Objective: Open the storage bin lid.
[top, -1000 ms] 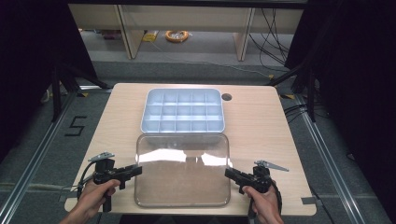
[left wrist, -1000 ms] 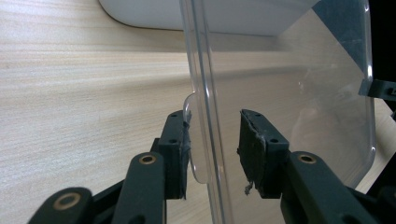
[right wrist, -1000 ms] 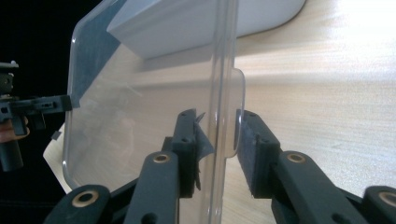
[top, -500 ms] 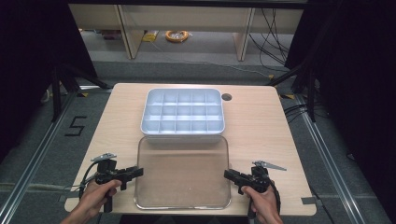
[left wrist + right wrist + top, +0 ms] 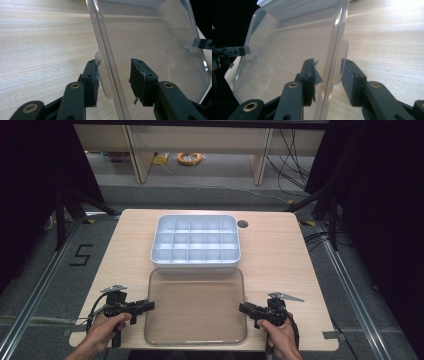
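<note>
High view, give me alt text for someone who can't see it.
A clear plastic lid lies flat on a wooden table, a hand-held tool at each side edge: left tool, right tool. Behind the lid sits a white compartment tray.

This is a lab or recording bay, not a home. A plain light-wood tabletop [image 5: 280, 255] with a round cable hole [image 5: 243, 224] stands alone on grey carpeted floor [image 5: 45, 285], boxed in by black curtains [image 5: 30, 185] at both sides. Metal rails [image 5: 350, 285] run along the floor beside it, and a "5" in black tape [image 5: 82, 255] marks the station. Loose cables [image 5: 295, 155] trail past bare wooden shelving [image 5: 200, 140] at the back, where a coiled orange cord [image 5: 189, 158] lies on the floor. A person's hand holds a cabled gripper [image 5: 146, 305] with a tracking plate on top.
</note>
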### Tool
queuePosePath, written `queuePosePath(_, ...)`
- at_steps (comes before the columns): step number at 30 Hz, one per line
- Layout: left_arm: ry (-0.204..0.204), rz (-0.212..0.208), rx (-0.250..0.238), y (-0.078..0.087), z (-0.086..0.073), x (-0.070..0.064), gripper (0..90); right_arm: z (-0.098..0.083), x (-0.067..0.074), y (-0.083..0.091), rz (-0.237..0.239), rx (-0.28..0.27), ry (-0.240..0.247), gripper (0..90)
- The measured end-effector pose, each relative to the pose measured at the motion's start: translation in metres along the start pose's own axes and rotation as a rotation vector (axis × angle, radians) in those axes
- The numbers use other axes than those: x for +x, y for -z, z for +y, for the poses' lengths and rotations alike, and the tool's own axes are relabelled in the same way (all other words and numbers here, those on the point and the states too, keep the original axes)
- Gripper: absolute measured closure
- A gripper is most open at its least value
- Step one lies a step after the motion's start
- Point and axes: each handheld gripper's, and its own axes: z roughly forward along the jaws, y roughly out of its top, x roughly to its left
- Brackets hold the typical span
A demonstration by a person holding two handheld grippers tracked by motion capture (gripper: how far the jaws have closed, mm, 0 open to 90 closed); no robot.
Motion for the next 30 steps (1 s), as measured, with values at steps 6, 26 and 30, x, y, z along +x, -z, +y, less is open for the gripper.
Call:
queuePosePath(6, -0.015, 0.024, 0.015, -0.002, -0.001, 0.000, 56.4, 0.000, 0.000, -0.003, -0.025, 0.021, 0.018, 63.5)
queuePosePath(26, -0.063, 0.094, 0.036, -0.011, -0.005, -0.001, 49.5, -0.001, -0.005, -0.009, -0.062, 0.041, 0.062, 59.3)
queuePosePath(30, -0.085, 0.148, -0.016, -0.005, 0.002, 0.000, 44.6, 0.000, -0.005, -0.009, -0.071, 0.028, 0.081, 53.8)
